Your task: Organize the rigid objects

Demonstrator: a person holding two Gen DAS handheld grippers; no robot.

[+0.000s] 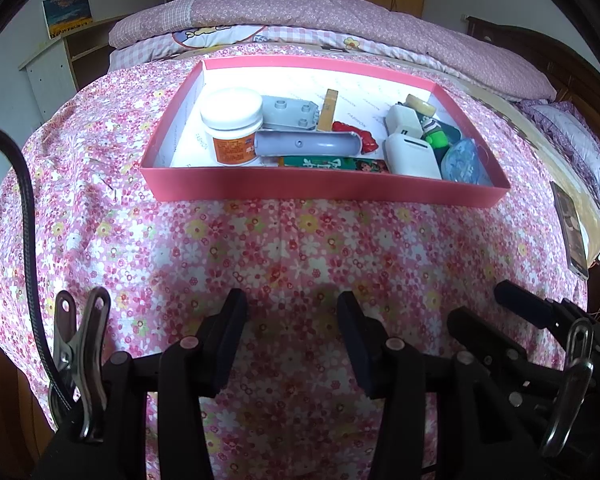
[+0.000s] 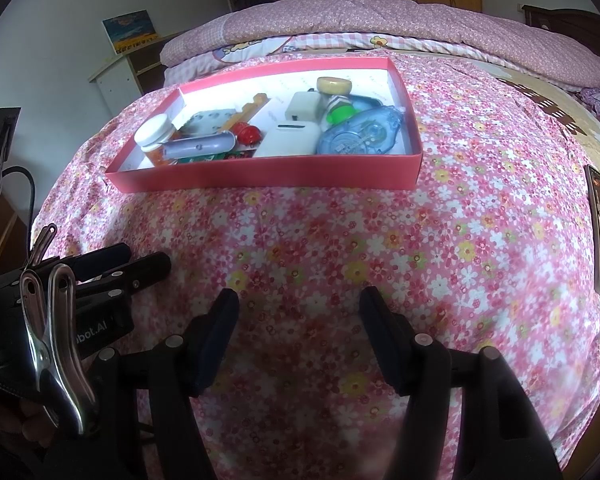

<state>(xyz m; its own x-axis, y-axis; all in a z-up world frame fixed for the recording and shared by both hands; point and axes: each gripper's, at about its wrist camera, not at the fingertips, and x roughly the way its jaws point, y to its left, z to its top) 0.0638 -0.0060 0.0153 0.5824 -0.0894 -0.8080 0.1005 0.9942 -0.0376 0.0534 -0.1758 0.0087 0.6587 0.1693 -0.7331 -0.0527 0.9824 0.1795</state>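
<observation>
Both grippers hover low over the floral bedspread (image 1: 284, 240), side by side. The left gripper (image 1: 292, 312) has its fingers spread with nothing between them; the right gripper (image 2: 298, 308) likewise stands parted and empty. Straight ahead of both sets of fingertips sits the pink box (image 1: 324, 190), already loaded: the white jar (image 1: 231, 120) at its left end, the grey tube (image 1: 308, 143) across the middle, the white charger (image 1: 410, 154) and the blue tape dispenser (image 2: 360, 136) toward the right. Nothing loose lies on the cloth near the fingers, so the sorting looks close to finished. Best play now, I'd say: keep the fingers parted and clear of the box's near wall, and avoid nudging it.
</observation>
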